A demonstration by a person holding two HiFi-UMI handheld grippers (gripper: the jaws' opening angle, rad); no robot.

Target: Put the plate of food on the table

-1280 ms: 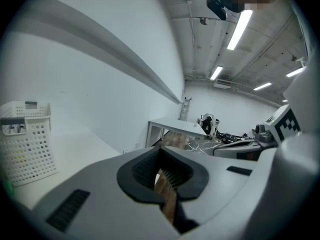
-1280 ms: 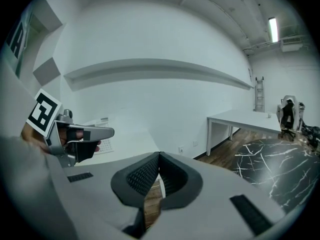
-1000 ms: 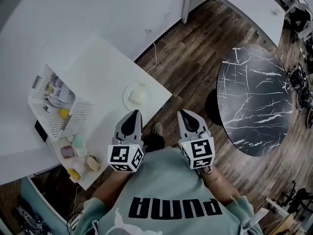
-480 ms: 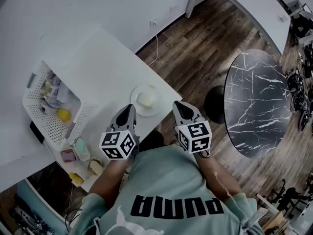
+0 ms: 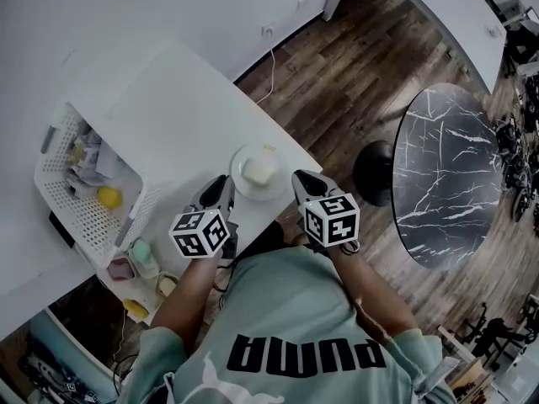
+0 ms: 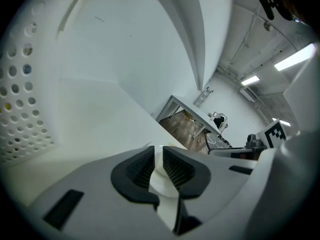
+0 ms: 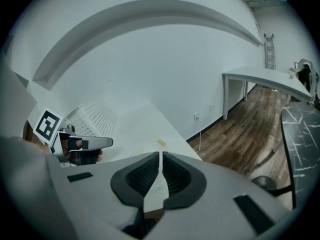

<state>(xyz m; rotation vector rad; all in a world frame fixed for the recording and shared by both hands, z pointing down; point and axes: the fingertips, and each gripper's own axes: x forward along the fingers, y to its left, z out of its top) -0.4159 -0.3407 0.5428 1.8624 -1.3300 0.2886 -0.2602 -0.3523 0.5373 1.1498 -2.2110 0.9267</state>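
A white plate (image 5: 257, 172) with a pale lump of food on it sits near the front corner of the white table (image 5: 177, 116). My left gripper (image 5: 223, 183) is just left of the plate and my right gripper (image 5: 300, 178) just right of it, both pointing forward and down. In the left gripper view the jaws (image 6: 159, 153) have just been opening; a narrow gap shows between the pads, nothing is pinched, and the plate (image 6: 161, 178) shows beyond it. In the right gripper view the jaws (image 7: 160, 157) stand together, gripping nothing.
A white perforated basket (image 5: 84, 179) with small items stands at the table's left. Several pastel cups (image 5: 139, 257) line the near edge. A black marble round table (image 5: 463, 175) and a dark stool (image 5: 375, 172) stand on the wooden floor to the right.
Both grippers have moved forward and down from my chest towards the plate and now flank it. The plate has not moved on the table.
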